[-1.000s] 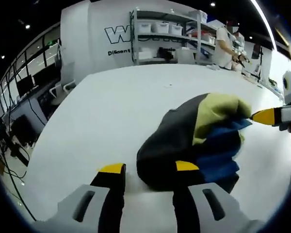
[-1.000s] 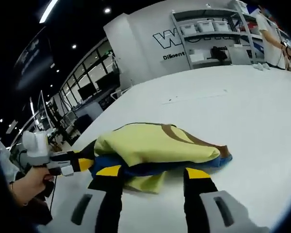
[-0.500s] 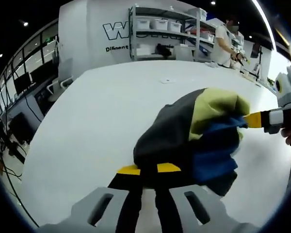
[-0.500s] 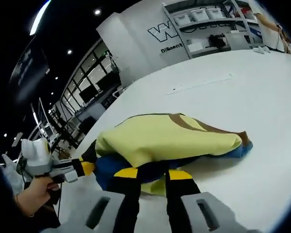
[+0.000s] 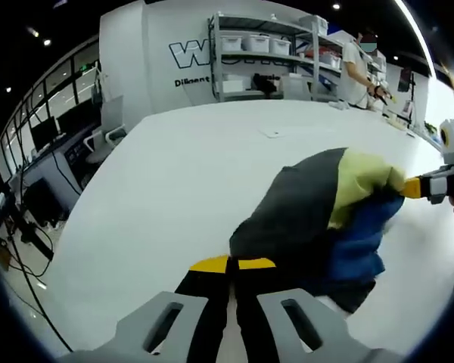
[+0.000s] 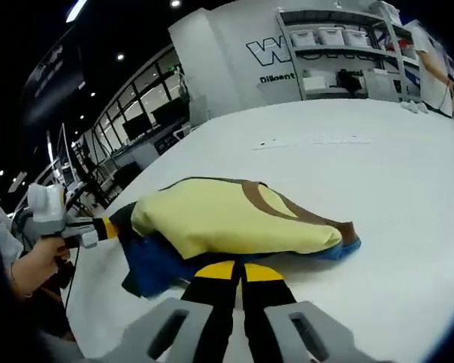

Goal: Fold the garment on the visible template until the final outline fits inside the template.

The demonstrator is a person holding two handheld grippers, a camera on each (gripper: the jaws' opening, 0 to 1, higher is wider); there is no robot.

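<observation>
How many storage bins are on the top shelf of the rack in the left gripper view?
3 white bins side by side on the rack's top shelf; others further right may be hidden.

- A broad white worktop (image 5: 181, 181) runs toward the back wall.
- Metal shelving (image 5: 266, 57) with white storage bins (image 5: 246, 43) stands against that wall.
- A person (image 5: 357, 72) stands beside the shelving.
- Dark windows (image 6: 147, 102) line one side.

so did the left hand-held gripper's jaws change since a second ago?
Yes. The left hand-held gripper went from open beside the garment to shut on its near edge, over the white table.
</observation>
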